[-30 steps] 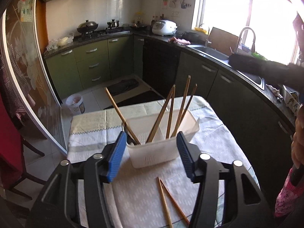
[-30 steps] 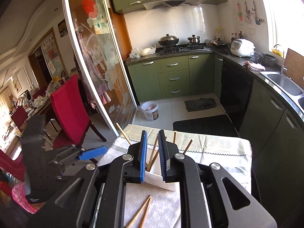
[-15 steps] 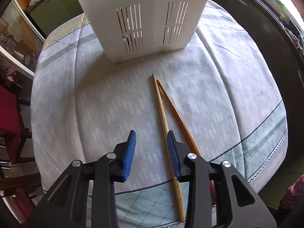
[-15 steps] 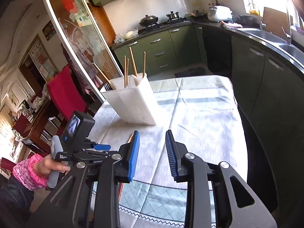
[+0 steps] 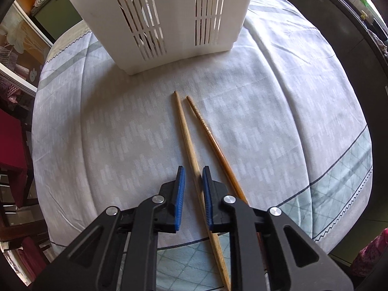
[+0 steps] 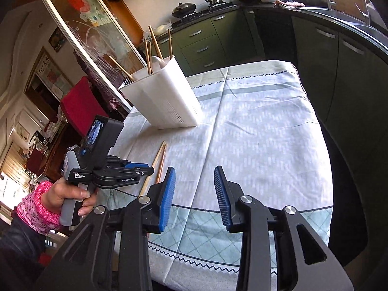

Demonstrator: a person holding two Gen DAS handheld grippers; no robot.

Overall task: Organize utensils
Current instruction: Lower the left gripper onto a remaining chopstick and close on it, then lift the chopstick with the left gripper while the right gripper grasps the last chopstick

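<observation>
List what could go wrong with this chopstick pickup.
1. The left gripper, its jaws closing, straddles only the lighter chopstick; the darker chopstick lies close beside and may get nudged or dragged.
2. The grip sits near one end, so the stick may droop when lifted.
3. The holder already holds leaning chopsticks that could block insertion.

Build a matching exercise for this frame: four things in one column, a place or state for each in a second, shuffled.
1. pale chopstick
2. dark chopstick
3. white holder
4. right gripper

a. over bare cloth, nothing between its jaws
b. stands upright with chopsticks inside
c. lies between the closing jaws of the left gripper
d. lies just outside the left gripper

Pairs: 1-c, 2-d, 3-b, 4-a
</observation>
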